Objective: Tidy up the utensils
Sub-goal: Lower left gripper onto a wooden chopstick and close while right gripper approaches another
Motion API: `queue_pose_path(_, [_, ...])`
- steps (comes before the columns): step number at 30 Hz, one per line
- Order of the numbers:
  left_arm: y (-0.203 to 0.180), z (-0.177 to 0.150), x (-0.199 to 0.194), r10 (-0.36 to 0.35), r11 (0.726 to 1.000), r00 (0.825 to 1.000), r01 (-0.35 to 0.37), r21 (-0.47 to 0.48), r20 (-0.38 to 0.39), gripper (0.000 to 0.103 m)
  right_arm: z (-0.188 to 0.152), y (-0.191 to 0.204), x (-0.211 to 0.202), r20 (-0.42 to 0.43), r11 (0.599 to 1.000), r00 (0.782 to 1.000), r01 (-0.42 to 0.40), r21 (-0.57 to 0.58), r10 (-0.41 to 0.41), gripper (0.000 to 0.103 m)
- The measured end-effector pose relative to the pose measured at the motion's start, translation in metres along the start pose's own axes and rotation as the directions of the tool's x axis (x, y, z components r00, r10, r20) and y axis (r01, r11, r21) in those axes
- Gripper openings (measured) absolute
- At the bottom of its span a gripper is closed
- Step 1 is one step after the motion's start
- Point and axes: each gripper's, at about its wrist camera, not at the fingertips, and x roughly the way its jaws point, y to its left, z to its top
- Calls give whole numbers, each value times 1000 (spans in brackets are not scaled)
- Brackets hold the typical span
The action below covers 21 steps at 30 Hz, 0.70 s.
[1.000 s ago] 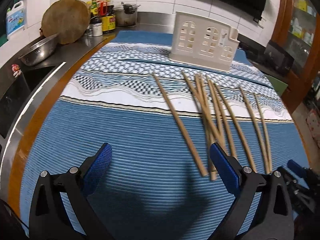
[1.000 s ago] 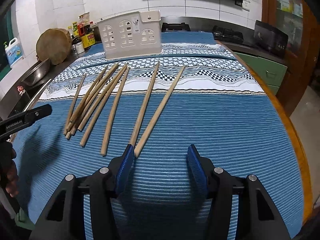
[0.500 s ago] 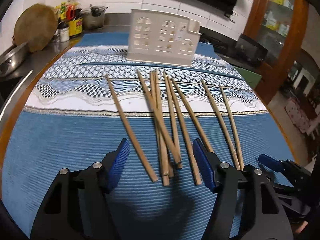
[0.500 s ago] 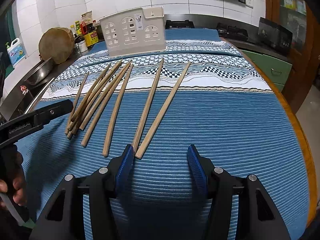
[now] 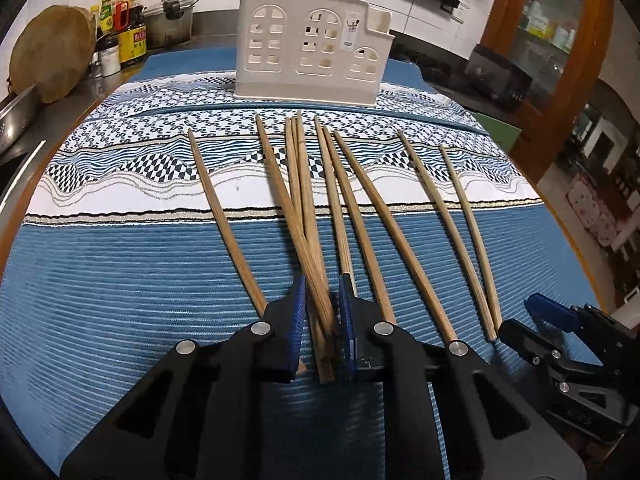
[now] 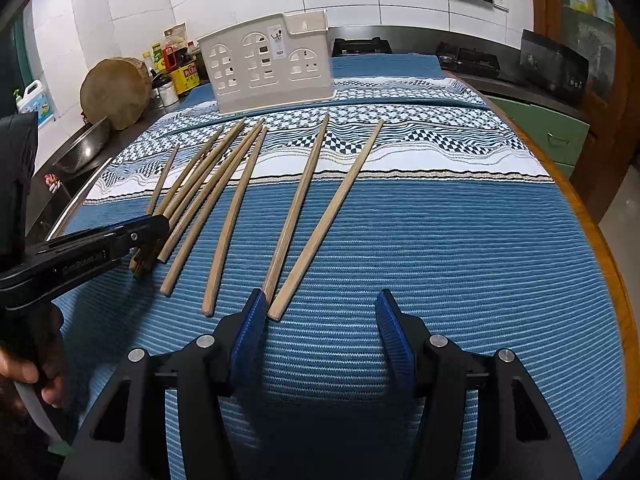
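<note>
Wooden chopsticks lie fanned across a blue, white-patterned cloth on a kitchen table, their far tips pointing toward a cream utensil holder with arched cut-outs that stands upright at the back of the cloth. A crossed bundle of chopsticks in the middle of the spread has its near ends pinched between the blue pads of the left gripper, whose jaws are drawn in tight around the sticks; how many it holds cannot be told. One chopstick lies apart to the left of the bundle, several more to its right. Seen from the right wrist, the left gripper reaches in low from the side over the leftmost sticks, the person's hand on its handle. The right gripper rests low over the cloth with its jaws spread wide and nothing between them; the near ends of the two rightmost chopsticks lie just beside its left pad. On the counter beyond the table's left edge stand a round wooden chopping block, sauce bottles and a metal bowl.
</note>
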Motion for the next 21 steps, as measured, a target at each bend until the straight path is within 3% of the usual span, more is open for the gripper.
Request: queue_pose_path(21, [32,1,-9,-83,994,996,85,-71,24,8,6,8,2,-9,1000,1000,-5,-1,5,59])
